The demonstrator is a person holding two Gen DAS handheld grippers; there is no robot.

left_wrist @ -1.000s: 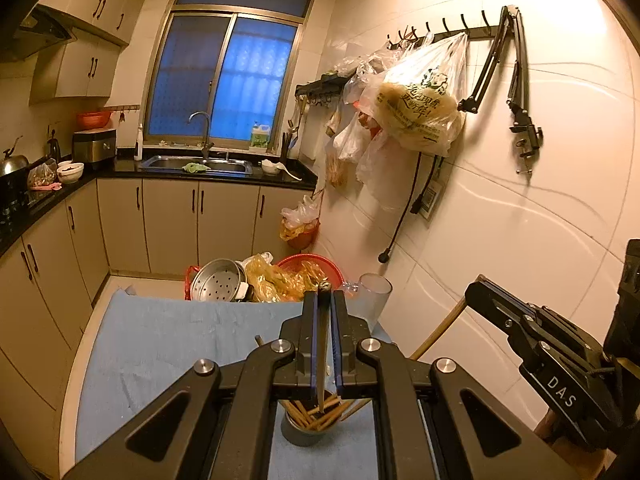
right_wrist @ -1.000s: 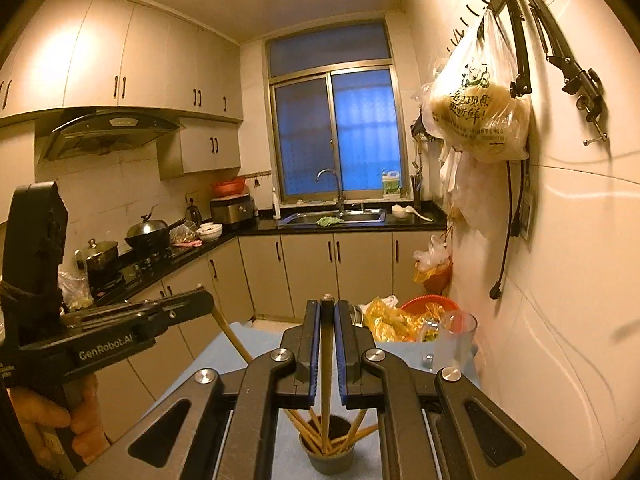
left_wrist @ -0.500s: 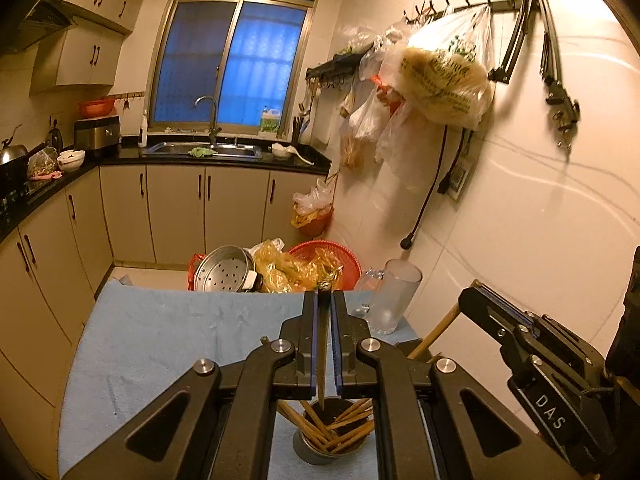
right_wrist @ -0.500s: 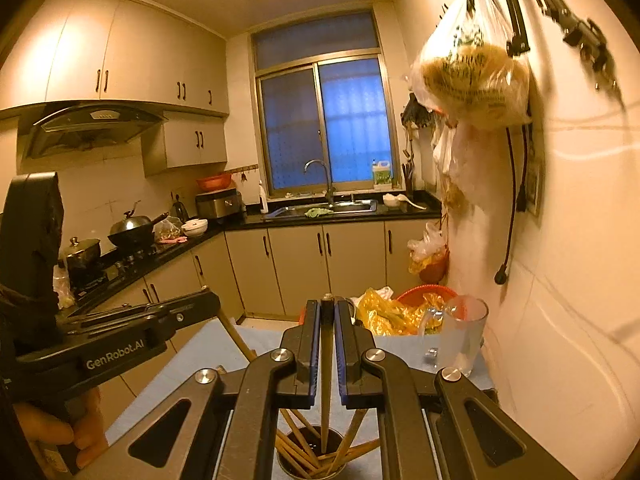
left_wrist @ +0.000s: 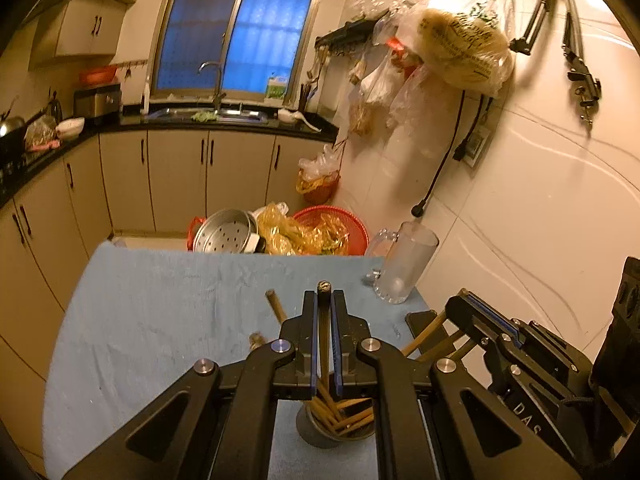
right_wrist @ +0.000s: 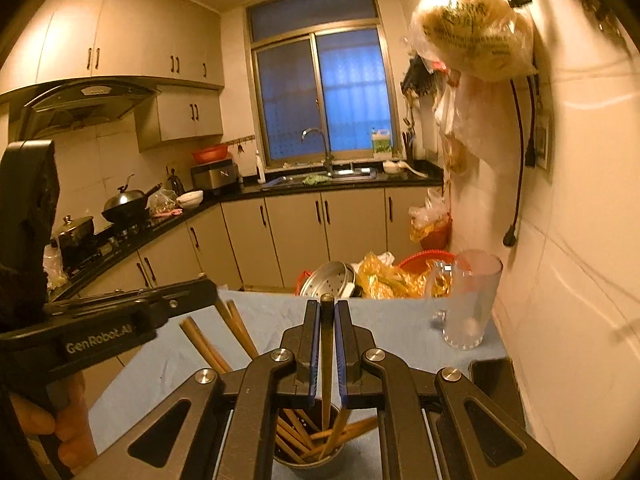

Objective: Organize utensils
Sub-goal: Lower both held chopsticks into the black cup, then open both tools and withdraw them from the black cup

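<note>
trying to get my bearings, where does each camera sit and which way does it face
Left wrist: on the left gripper, looking along a clamped wooden chopstick over the blue cloth table; right gripper shows.
Right wrist: on the right gripper, same direction; left gripper and hand show.
Shared: round metal chopstick cup, clear glass mug.

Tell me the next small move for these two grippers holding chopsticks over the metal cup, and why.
Probably ease both a little lower, then open. The left gripper and the right gripper are each shut on a single chopstick whose lower end points into the metal cup, already holding other chopsticks. Releasing from low down should keep them from bouncing out.
</note>
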